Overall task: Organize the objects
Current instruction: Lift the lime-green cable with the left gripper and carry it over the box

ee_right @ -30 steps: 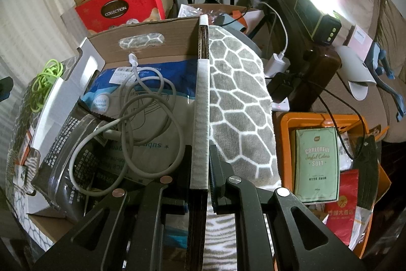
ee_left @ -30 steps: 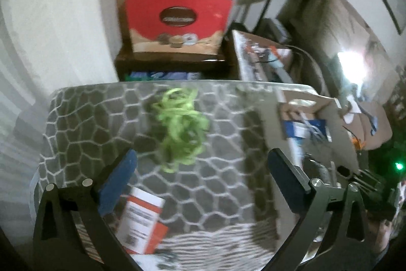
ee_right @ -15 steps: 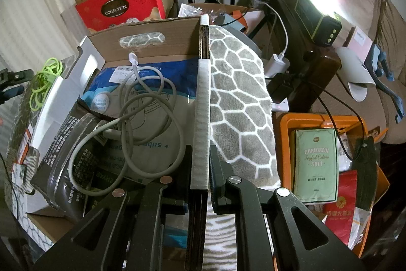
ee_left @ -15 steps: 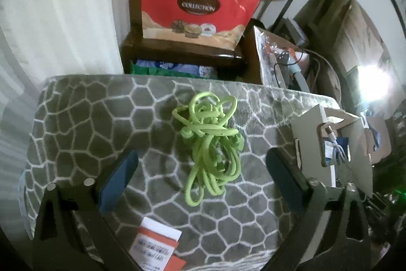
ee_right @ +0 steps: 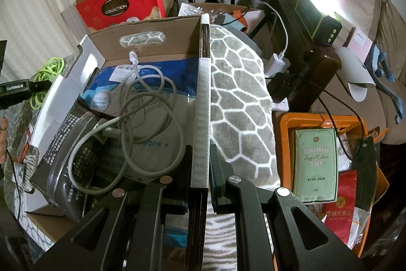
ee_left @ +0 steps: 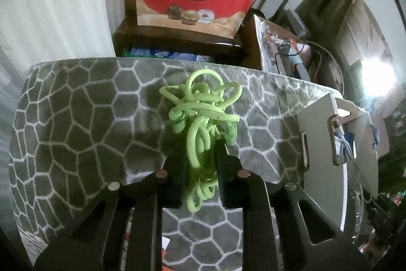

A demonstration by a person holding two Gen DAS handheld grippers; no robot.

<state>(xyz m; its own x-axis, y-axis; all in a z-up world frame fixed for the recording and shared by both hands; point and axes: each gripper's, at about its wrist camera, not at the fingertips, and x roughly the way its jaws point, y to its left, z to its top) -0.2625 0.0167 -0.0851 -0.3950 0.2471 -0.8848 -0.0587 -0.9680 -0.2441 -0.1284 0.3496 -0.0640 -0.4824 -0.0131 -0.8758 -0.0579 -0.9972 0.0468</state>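
Green cord (ee_left: 200, 118) sat bunched between my left gripper (ee_left: 200, 156) pads on patterned mat (ee_left: 76, 118); jaws just closed, clamping it for lifting. Right gripper (ee_right: 201, 169) clenched cardboard box (ee_right: 142, 24) wall, steadying it as destination.

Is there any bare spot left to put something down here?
Yes: the grey patterned mat lies bare left of the green cord, out to its edge. The cardboard box is crowded with a grey cable and packets; the orange bin is full too.
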